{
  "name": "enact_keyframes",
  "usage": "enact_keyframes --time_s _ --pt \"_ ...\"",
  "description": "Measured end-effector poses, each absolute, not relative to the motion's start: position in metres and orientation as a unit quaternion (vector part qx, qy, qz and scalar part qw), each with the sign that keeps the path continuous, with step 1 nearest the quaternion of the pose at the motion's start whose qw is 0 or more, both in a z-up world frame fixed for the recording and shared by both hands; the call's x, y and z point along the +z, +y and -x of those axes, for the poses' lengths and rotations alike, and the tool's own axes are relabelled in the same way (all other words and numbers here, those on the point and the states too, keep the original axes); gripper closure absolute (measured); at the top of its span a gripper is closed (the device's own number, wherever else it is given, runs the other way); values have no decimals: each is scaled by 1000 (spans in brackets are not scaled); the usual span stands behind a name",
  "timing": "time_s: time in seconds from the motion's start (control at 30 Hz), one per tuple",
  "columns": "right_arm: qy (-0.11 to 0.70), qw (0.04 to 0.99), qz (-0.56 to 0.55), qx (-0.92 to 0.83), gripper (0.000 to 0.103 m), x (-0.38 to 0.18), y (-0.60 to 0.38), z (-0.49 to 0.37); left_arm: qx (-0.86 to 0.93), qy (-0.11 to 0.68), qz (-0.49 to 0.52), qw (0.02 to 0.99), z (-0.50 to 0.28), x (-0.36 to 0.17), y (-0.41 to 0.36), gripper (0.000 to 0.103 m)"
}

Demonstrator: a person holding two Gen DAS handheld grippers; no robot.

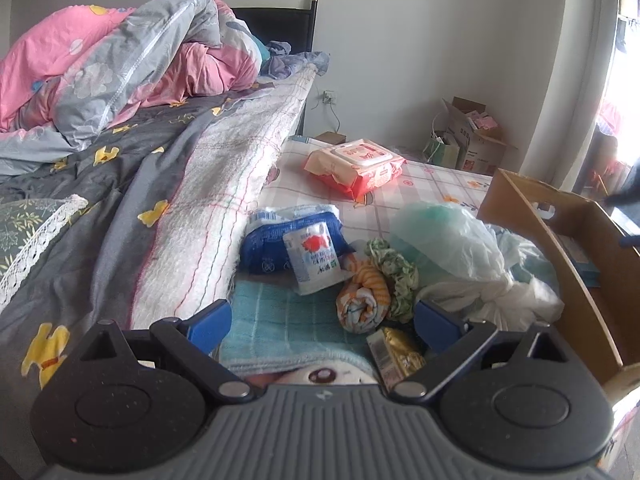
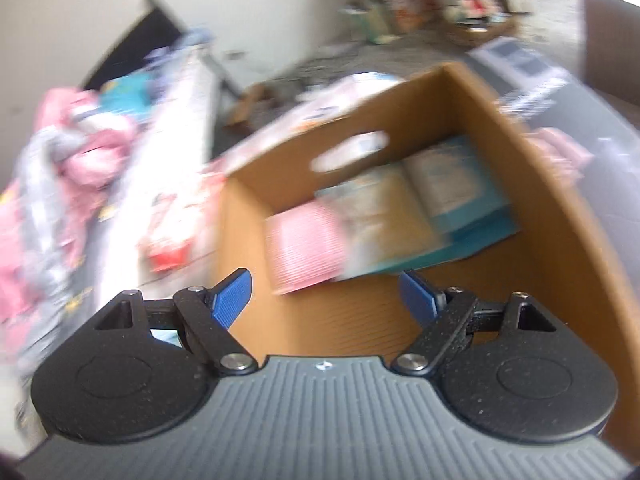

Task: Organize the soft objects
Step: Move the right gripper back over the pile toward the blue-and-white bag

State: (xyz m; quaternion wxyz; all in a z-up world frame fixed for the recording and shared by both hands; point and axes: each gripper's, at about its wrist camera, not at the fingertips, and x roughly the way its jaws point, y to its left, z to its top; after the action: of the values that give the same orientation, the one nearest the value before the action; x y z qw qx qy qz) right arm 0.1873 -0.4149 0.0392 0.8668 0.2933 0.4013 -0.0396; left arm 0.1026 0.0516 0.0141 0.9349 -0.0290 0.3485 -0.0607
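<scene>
Left gripper (image 1: 322, 322) spread wide, empty, low over a teal towel (image 1: 280, 320) on the desk (image 1: 420, 184). Rolled cloth (image 1: 362, 300), tissue pack (image 1: 314, 258) and plastic bag (image 1: 448, 240) lie just ahead. Right gripper (image 2: 328, 294) spread, empty, above the cardboard box (image 2: 560, 208); a pink item (image 2: 304, 248) lies inside, blurred.
</scene>
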Motion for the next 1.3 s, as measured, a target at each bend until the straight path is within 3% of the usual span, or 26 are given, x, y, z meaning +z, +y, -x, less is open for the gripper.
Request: enact_keyframes --time_s 0.3,0.57,0.7,0.9,1.13,1.2,1.3 --pt "432 845 -264 171 22 50 -283 -192 -69 362 23 929 -83 1 63 6" --pt "462 814 -234 263 29 57 -182 -225 -60 358 30 932 -105 -2 69 16" --pt "485 798 -218 282 40 45 -138 -258 -48 372 2 927 -120 -9 63 34" --pt "544 752 -220 299 43 1 -78 -295 -42 421 34 905 -125 -26 80 54" --pt "585 732 -202 283 45 -59 -36 -317 -30 441 71 894 -125 -29 102 56" --pt "575 746 -199 271 54 -64 -40 -322 -35 443 90 891 -125 -27 108 56" --pt "566 746 -220 272 55 -64 -52 -327 -39 438 103 892 -127 -23 112 55"
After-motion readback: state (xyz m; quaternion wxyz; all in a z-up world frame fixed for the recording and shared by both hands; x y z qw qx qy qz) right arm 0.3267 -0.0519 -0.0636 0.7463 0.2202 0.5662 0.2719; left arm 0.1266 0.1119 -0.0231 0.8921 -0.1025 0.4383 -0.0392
